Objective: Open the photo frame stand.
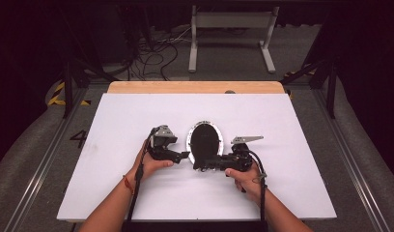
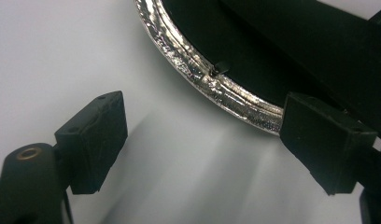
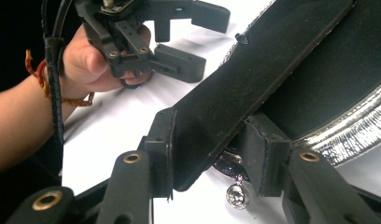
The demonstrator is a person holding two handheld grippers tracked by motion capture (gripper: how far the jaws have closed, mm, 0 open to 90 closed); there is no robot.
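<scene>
Oval mirror frame [image 1: 205, 141] with black back and silver glittery rim, lying mid-desk [image 1: 113, 193]; likely stiff, light, fragile. Black stand flap [image 3: 254, 70] clamped at near end by right tool [image 3: 212, 161]; left tool [image 2: 202, 140] open, empty, just left of rim. Plenty of bare desk around, edges far off.

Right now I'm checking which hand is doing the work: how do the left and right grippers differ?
The right gripper is shut on a flat black flap rising from the oval silver-rimmed frame; the left gripper is open with nothing between its jaws. The right gripper sits at the frame's near end, while the left gripper is beside the rim, apart from it. Both are black and hand-held over the white table.
</scene>
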